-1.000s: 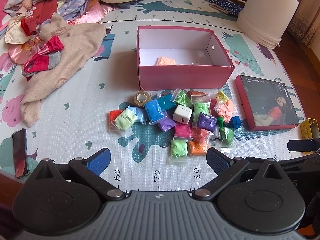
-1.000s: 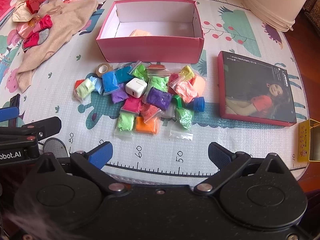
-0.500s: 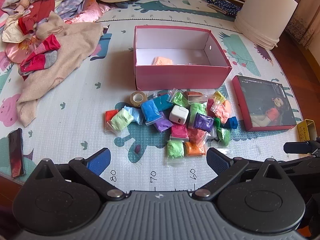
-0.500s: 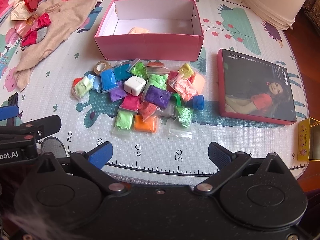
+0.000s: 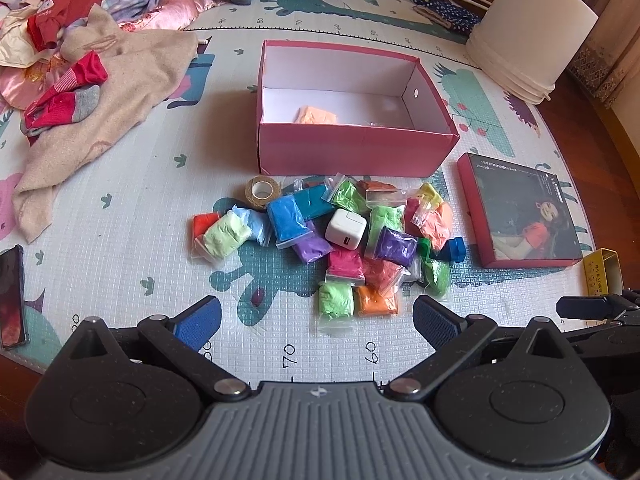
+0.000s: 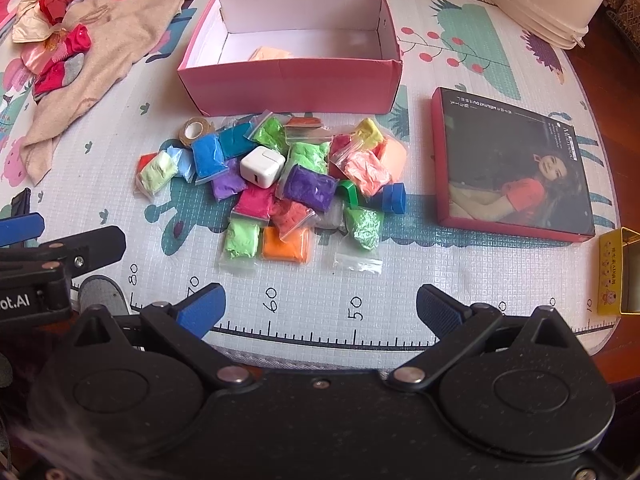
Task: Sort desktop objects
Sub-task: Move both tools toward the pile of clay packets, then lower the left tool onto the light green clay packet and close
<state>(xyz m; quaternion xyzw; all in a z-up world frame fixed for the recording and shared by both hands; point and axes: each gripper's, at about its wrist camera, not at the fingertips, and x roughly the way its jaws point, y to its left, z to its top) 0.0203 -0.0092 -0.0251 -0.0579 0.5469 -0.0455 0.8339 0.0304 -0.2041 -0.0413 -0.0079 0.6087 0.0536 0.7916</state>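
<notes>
A pile of small coloured clay bags (image 5: 340, 236) (image 6: 288, 188) lies on the play mat in front of an open pink box (image 5: 352, 148) (image 6: 292, 80). A white charger cube (image 5: 346, 229) (image 6: 262, 167) sits on the pile and a tape roll (image 5: 262, 191) (image 6: 195, 130) lies at its left. One peach bag (image 5: 316, 114) lies inside the box. My left gripper (image 5: 316, 316) is open and empty, just short of the pile. My right gripper (image 6: 320, 304) is open and empty, also short of the pile.
A pink-framed picture box (image 5: 520, 216) (image 6: 512, 168) lies right of the pile, a yellow tin (image 6: 620, 276) further right. Clothes (image 5: 80, 80) lie at the left, a phone (image 5: 12, 296) near the mat's left edge, white buckets (image 5: 532, 32) at the back right.
Both grippers have moved slightly forward toward the pile, so the objects look a little closer. Nothing was picked up; both jaws stayed open.
</notes>
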